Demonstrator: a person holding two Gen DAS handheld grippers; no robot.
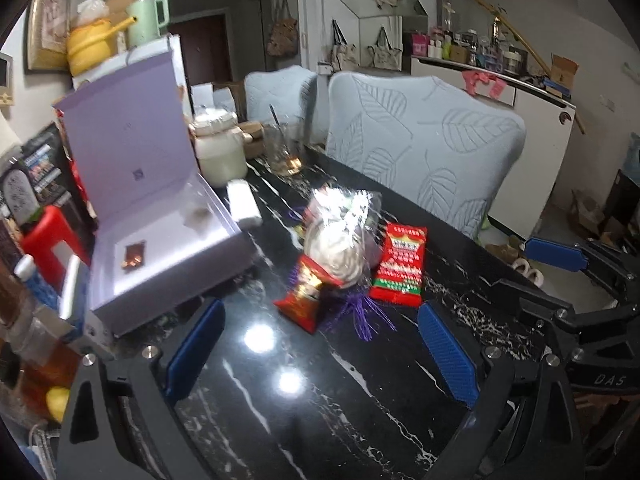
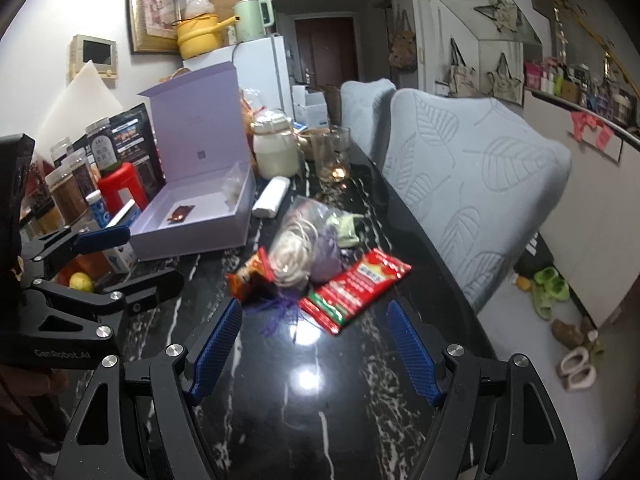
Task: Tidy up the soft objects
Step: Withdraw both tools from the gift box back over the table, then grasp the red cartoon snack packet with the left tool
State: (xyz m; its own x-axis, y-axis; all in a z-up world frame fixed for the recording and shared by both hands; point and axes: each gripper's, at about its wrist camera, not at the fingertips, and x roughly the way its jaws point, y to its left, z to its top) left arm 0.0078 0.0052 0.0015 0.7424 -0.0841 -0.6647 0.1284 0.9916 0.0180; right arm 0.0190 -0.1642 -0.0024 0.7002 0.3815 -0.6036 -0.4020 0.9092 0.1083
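In the left wrist view, the left gripper is hanging over the black marble table with its two blue-padded fingers standing wide apart and nothing between them. Just ahead of the fingertips, a small heap of soft things is lying on the tabletop: one clear bag of yarn, one red packet with a green stripe touching the bag's right side, one smaller red snack pouch leaning against its near side, and one tuft of purple strands spreading out beneath them. To the left, one lilac box is sitting open with its lid upright, and one small brown wrapper is lying inside. Behind it one white jar and one glass cup are standing. Two pale blue chair backs are facing the far table edge. The right gripper is showing at the right edge, its jaws spread and empty.

In the right wrist view, the right gripper is hovering above the glossy tabletop, its jaws standing well apart and gripping nothing. The same heap is lying just beyond the fingertips, with the striped packet nearest on the right. One white roll is lying between the box and the bag. One yellow pot and one green kettle are sitting on a white fridge. Shoes are lying scattered on the floor.
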